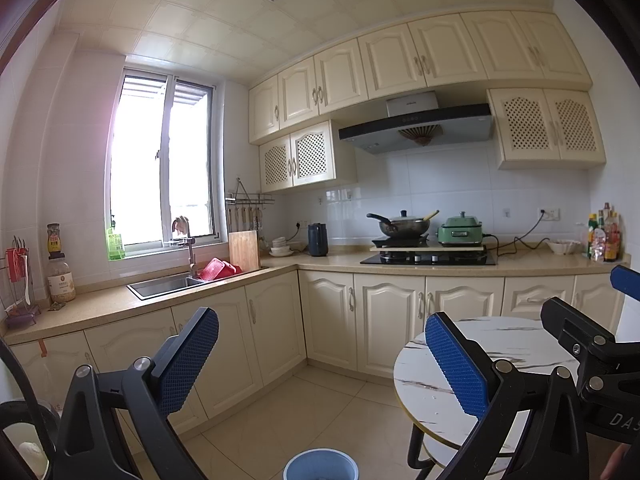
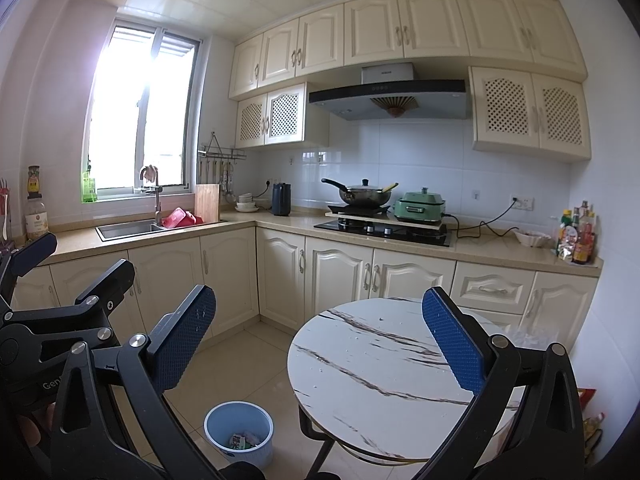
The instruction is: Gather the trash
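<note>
A light blue trash bin (image 2: pixel 239 432) stands on the tiled floor left of the round marble-top table (image 2: pixel 384 376); it holds a green-and-white carton (image 2: pixel 239 441) and other scraps. The bin's rim (image 1: pixel 320 465) shows at the bottom of the left wrist view. My left gripper (image 1: pixel 322 356) is open and empty, raised above the floor left of the table (image 1: pixel 432 396). My right gripper (image 2: pixel 320 344) is open and empty, over the table's near left edge. The right gripper also shows in the left wrist view (image 1: pixel 592 312). The tabletop carries only small crumbs.
Cream base cabinets (image 2: pixel 280 276) run along the back and left. The counter holds a sink (image 2: pixel 128 229), a hob with a wok (image 2: pixel 366 196), a green cooker (image 2: pixel 420 205), a bowl (image 2: pixel 530 238) and sauce bottles (image 2: pixel 578 240). Bagged items (image 2: pixel 588 420) lie right of the table.
</note>
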### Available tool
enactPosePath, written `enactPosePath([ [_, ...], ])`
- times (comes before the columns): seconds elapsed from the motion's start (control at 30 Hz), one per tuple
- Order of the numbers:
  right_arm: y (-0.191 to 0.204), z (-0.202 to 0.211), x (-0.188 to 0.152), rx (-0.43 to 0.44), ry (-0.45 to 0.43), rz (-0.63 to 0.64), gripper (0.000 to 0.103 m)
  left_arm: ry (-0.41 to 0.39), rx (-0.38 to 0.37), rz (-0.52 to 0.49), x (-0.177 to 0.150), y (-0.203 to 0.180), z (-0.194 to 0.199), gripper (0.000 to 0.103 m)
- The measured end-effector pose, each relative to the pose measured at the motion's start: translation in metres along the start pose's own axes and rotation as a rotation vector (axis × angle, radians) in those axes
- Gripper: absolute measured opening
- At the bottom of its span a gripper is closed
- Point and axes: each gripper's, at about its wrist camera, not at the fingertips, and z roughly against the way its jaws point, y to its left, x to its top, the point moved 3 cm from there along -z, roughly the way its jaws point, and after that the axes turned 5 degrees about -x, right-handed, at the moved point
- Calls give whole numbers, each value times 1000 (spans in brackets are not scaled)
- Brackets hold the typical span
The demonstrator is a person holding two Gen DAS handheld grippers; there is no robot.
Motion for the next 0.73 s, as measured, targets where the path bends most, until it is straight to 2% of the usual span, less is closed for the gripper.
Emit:
enactPosePath([
  [0.43,-5,-2,2,-1,3,-6,103,0,-3,-14,4,4,-2,102],
  [0.73,-41,-12,-7,-12,12,-64,103,-6,-10,-78,11,-18,-16,102],
])
